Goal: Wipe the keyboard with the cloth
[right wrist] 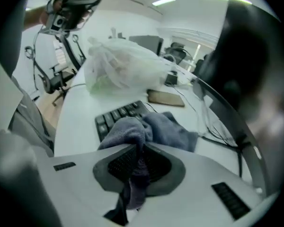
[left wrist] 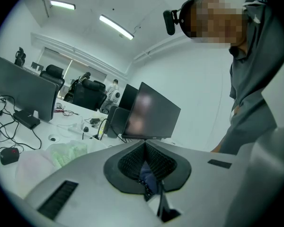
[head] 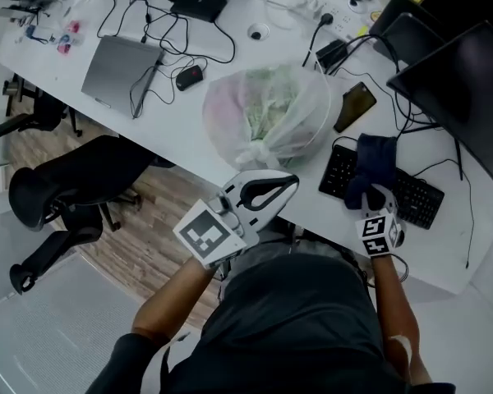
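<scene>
Wiping looks barely begun: right tool (right wrist: 139,148) clenched on the cloth (head: 374,161) draped over the keyboard (head: 419,197), most keys seemingly left, left tool (head: 289,180) closed, empty.

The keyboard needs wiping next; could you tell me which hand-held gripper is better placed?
Right. The right hand-held gripper is shut on the cloth, which rests on the keyboard; the left hand-held gripper is empty, near the plastic bag.

White counter (head: 177,138), cluttered. Tied clear plastic bag (head: 267,117) at centre, pale contents. Closed grey laptop (head: 119,71) at left; black mouse (head: 189,76) between laptop and bag. Dark phone (head: 355,106) just right of bag. Black monitors (head: 456,97) along right edge. Black chair (head: 74,187) on wood floor (head: 152,216).
</scene>
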`<move>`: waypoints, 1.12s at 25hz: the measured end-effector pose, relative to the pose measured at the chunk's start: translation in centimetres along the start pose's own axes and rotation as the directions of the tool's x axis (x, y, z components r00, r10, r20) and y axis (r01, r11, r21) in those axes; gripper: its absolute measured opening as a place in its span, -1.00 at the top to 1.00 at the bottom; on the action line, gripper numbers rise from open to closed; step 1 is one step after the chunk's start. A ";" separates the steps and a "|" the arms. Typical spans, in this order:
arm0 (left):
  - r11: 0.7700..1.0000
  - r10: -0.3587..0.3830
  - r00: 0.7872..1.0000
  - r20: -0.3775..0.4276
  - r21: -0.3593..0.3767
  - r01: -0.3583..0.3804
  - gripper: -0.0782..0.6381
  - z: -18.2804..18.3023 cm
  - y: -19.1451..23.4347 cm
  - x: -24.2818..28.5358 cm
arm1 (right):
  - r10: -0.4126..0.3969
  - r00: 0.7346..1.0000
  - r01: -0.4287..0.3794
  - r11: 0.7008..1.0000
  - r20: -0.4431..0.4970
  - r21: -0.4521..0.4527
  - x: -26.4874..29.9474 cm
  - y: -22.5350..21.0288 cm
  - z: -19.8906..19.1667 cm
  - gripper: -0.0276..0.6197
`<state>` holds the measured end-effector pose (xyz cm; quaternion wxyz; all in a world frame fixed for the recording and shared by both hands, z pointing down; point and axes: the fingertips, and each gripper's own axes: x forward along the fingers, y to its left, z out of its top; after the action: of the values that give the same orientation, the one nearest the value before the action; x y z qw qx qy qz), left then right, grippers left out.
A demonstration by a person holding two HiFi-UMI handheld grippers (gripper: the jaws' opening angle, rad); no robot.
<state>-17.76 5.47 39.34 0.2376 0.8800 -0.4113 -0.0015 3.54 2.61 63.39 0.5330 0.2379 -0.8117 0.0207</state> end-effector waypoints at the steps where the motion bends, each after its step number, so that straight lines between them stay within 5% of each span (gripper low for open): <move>1: 1.000 -0.010 1.000 0.003 0.002 0.010 0.77 0.1 -0.4 0.3 | 0.069 0.997 -0.067 0.996 0.046 -0.050 1.3 2.6 2.1 0.79; 3: 1.000 -0.030 1.000 0.005 0.010 0.030 0.77 0.4 -1.3 1.0 | 0.192 0.979 -0.185 0.977 0.062 -0.106 2.8 6.4 4.8 0.79; 5: 0.999 -0.038 0.999 -0.001 0.019 0.038 0.77 0.6 -1.9 1.4 | 0.220 0.974 -0.216 0.974 0.060 -0.070 2.6 6.3 4.7 0.79; 10: 0.998 -0.028 0.999 -0.020 0.049 0.029 0.77 -0.6 -2.4 1.5 | 0.012 0.999 -0.011 1.000 -0.051 0.024 -2.0 -2.1 -7.0 0.79; 14: 0.998 -0.035 0.999 -0.033 0.048 0.036 0.77 -1.0 -3.5 2.2 | -0.149 0.961 0.184 0.973 -0.232 0.140 -6.1 -8.7 -17.5 0.79; 17: 0.996 -0.052 0.998 -0.047 0.067 0.056 0.77 -1.1 -4.7 3.4 | -0.188 0.971 0.209 0.967 -0.145 0.144 -6.4 -9.0 -13.9 0.79; 19: 0.995 -0.060 0.997 -0.056 0.078 0.064 0.77 -1.2 -5.5 4.3 | -0.099 0.995 0.097 0.994 0.034 0.055 -3.8 -4.9 -6.7 0.79; 21: 0.994 -0.064 0.995 -0.070 0.087 0.070 0.77 -1.0 -6.7 5.2 | 0.092 0.990 -0.079 0.989 0.102 -0.128 -0.5 2.0 -0.3 0.79; 25: 0.991 -0.060 0.994 -0.094 0.113 0.070 0.77 -0.6 -8.9 6.6 | 0.320 0.943 -0.257 0.869 0.086 -0.423 2.4 11.2 7.7 0.79; 28: 0.992 -0.026 0.994 -0.102 0.122 0.038 0.77 -0.7 -9.6 6.6 | 0.533 0.839 -0.446 0.790 0.113 -0.420 1.9 15.4 8.2 0.79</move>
<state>-6.29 6.27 37.21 0.2030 0.8984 -0.3841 0.0642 -10.41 13.16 64.92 0.4490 -0.0881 -0.8888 -0.0249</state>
